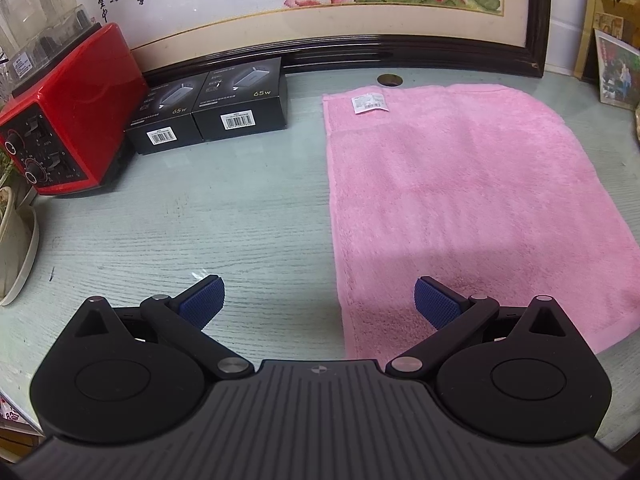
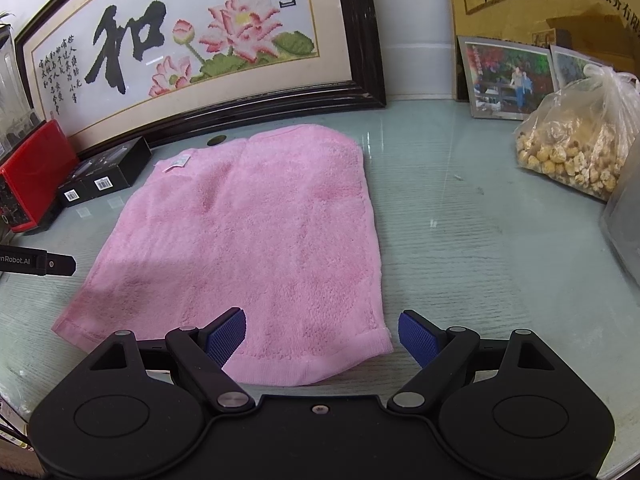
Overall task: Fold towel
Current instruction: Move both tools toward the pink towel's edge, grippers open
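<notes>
A pink towel (image 1: pixel 472 200) lies spread flat on the pale glass-topped table (image 1: pixel 224 216), with a white label (image 1: pixel 369 102) near its far left corner. My left gripper (image 1: pixel 319 303) is open and empty above the towel's near left corner. In the right wrist view the towel (image 2: pixel 256 240) lies ahead. My right gripper (image 2: pixel 321 338) is open and empty over the near right corner. The tip of the left gripper shows at the left edge of that view (image 2: pixel 48 265).
A red appliance (image 1: pixel 64 128) and two black boxes (image 1: pixel 208 112) stand at the back left. A framed embroidery (image 2: pixel 188 52) leans along the back. Framed photos (image 2: pixel 508 80) and a plastic bag of yellowish pieces (image 2: pixel 576 144) sit at the right. A white pot (image 1: pixel 16 240) is at the far left.
</notes>
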